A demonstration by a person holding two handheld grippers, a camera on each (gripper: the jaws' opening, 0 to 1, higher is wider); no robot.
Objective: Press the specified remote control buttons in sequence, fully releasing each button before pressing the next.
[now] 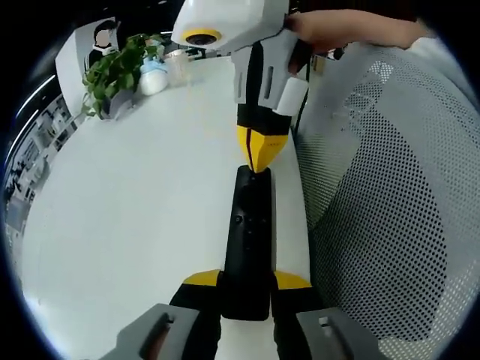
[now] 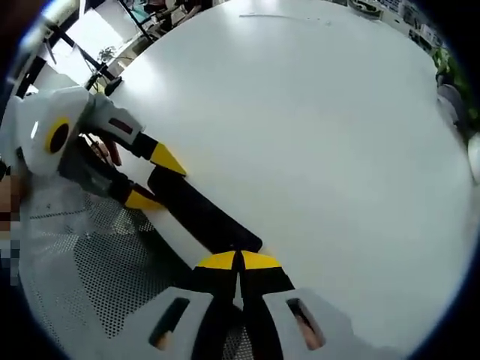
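While left fingers (image 1: 247,289) clamp remote (image 1: 250,240) — right fingers (image 2: 238,261) at far end.

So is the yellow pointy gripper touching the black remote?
Touching. In the left gripper view, the right gripper has its shut yellow tips resting on the far end of the remote, with no gap, while the left gripper clamps the near end.

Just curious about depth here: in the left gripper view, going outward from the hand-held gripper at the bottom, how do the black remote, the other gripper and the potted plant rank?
1. Black remote, between its jaws.
2. Other gripper, at the remote's far end.
3. Potted plant, far upper left on the table.
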